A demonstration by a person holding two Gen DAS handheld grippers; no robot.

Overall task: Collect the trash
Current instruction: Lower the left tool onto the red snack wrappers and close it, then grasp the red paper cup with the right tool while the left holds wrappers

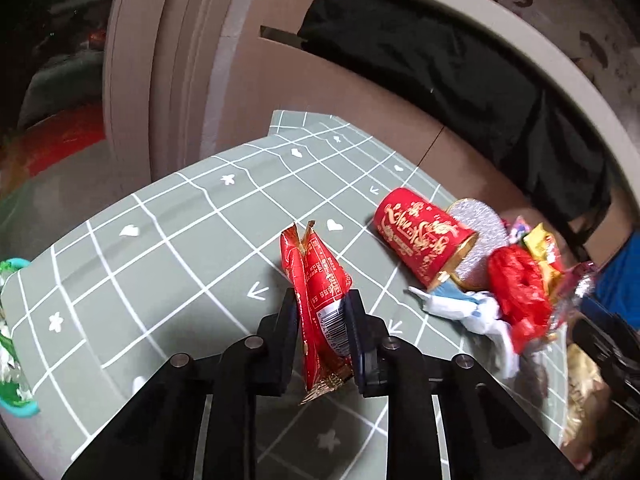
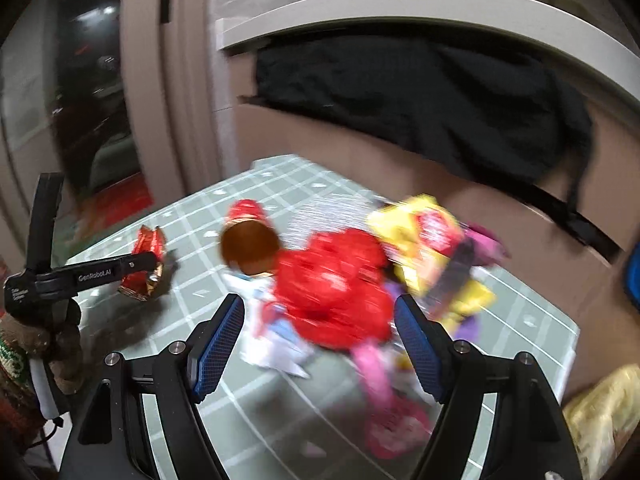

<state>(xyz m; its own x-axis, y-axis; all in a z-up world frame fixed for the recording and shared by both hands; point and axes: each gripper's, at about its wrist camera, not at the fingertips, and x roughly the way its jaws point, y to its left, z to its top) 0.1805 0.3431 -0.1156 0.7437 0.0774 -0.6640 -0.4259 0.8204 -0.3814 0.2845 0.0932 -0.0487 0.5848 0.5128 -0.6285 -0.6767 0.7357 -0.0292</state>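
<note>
Trash (image 2: 340, 280) heaped on green grid-patterned tablecloth (image 1: 180, 232) beside cardboard wall (image 1: 360, 100)

The tablecloth (image 1: 168, 240) is grey-green, gridded in white with hearts and stars; the wrapper (image 1: 320, 300) is red with gold edging; the cup (image 1: 424, 240) is red, lettered in gold.

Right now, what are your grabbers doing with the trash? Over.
Left hand-held gripper shut on red wrapper. Right hand-held gripper open over the trash pile, nothing held. Red cup lying tipped beside pile. Nothing blocking.
</note>
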